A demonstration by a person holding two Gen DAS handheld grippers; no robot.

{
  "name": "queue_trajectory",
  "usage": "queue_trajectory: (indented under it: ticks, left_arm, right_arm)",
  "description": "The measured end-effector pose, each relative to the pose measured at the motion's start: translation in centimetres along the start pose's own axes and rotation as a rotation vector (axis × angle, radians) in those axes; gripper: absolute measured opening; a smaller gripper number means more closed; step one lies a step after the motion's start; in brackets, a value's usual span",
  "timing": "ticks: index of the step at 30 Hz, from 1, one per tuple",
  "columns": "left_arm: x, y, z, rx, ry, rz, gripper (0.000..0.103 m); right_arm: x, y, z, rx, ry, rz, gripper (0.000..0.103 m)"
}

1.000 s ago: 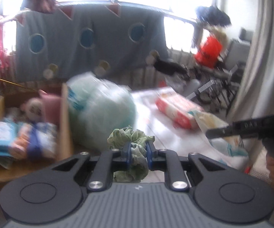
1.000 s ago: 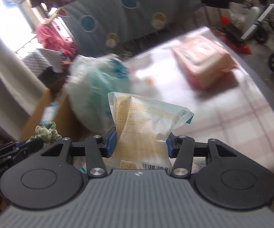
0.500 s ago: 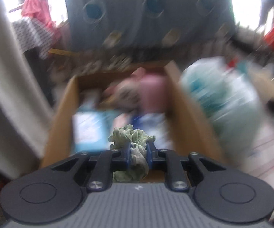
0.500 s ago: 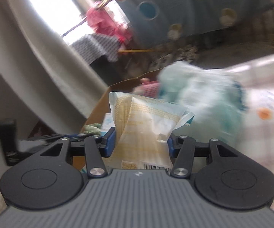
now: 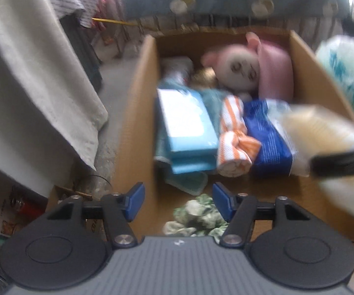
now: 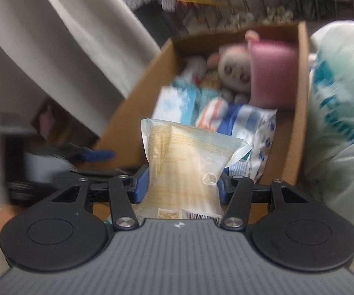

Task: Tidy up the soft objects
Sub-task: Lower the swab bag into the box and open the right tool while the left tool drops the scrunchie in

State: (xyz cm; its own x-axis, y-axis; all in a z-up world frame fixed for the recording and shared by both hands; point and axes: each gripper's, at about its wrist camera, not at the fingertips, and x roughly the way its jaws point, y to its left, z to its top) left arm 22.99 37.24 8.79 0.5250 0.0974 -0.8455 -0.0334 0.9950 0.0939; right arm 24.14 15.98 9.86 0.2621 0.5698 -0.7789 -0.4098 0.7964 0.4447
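Yellow packet (image 6: 184, 162), upright and clamped in the right gripper (image 6: 180, 186), hangs over the cardboard box (image 6: 297, 127); left gripper (image 5: 178, 200) gapes empty above the green cloth (image 5: 196, 217).

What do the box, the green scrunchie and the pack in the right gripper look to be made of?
Box: plain brown cardboard, matte, with thin flat walls.
Green scrunchie: soft, matte, gathered fabric, likely woven; blur hides the weave.
Pack: thin printed plastic film, slightly glossy, creased and dented where the right gripper squeezes it.
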Motion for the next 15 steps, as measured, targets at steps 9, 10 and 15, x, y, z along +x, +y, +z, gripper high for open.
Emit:
queue_trajectory:
  ticks: [9,10,15]
  left_arm:
    - [-4.2,2.0,-2.1,-0.068,-0.107,0.002,0.062]
    - [-4.4,1.9,-2.2,-0.065,-0.107,-0.009,0.063]
    - [-4.5,0.6,-2.9,-0.013,-0.111,-0.026,0.063]
  right_arm:
    - [9.7,0.9,-1.5,0.095,0.317,-0.070,0.063]
    - [10.3,0.6,-1.8,0.126,0.367,-0.064,0.064]
    - [9.1,0.0,-2.3,0.120,0.396,-0.024,0.096]
